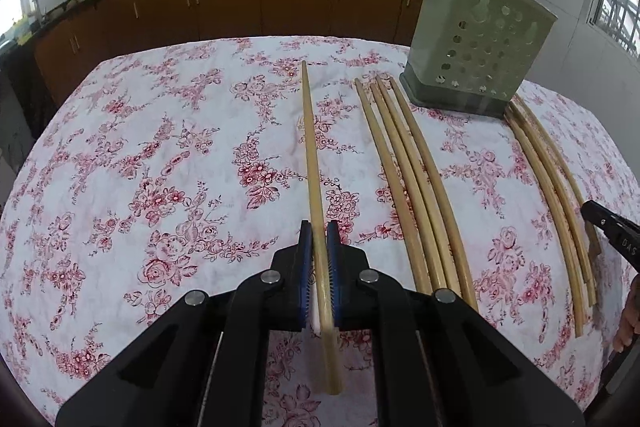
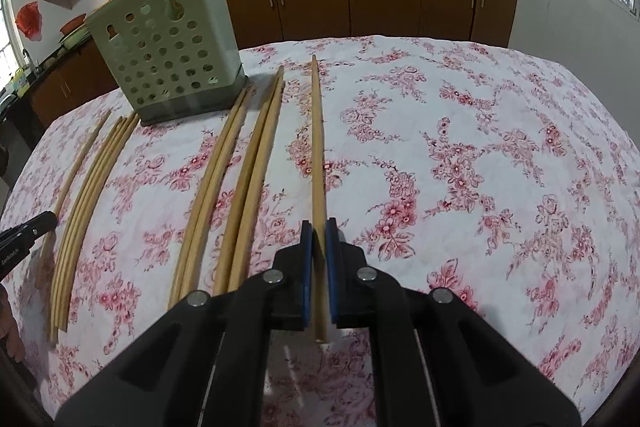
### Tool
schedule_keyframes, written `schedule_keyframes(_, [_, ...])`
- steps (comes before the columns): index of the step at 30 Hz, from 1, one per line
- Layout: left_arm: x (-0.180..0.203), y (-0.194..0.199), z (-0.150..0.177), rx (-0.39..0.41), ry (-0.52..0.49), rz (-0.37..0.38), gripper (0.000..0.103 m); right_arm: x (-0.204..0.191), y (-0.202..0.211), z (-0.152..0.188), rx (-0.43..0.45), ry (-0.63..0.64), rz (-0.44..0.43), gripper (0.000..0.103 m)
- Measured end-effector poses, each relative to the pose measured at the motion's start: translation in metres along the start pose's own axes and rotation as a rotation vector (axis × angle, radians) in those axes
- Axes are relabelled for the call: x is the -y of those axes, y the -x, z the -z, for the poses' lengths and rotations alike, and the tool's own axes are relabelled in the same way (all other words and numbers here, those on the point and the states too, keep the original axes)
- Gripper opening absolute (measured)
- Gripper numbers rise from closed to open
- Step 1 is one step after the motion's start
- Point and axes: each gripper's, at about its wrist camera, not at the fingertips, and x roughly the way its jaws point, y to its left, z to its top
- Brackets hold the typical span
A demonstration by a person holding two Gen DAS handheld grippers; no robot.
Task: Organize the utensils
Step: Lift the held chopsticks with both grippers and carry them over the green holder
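One chopstick (image 1: 314, 187) sat clamped between the left gripper's (image 1: 319, 233) blue pads, running away over the floral tablecloth (image 1: 160, 167); four loose chopsticks (image 1: 408, 187) lay just right, near the green holder (image 1: 476, 47). Seen from the right wrist, the right gripper (image 2: 319, 231) likewise pinched a single chopstick (image 2: 318, 147), with the holder (image 2: 168, 47) far left.

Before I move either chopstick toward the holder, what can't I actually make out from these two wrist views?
- Inside of the green holder: both views show only its perforated wall, so its contents are unknown.
- Left chopstick and right chopstick: whether the jaws are clamped or only straddling them; each gripper's own body blocks the contact.
- Far bundle, left wrist view: count unclear, overlapped and partly covered by the other gripper near the right edge.
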Motion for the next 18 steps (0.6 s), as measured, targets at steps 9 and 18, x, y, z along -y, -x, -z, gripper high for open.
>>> schedule_keyframes(9, [0.002, 0.006, 0.006, -0.002, -0.006, -0.012, 0.009, 0.001, 0.006, 0.007, -0.005, 0.007, -0.006, 0.009])
schedule_keyframes(18, [-0.006, 0.049, -0.015, 0.113, 0.000, -0.002, 0.008, 0.006, 0.051, -0.013, 0.120, 0.012, -0.009, 0.008])
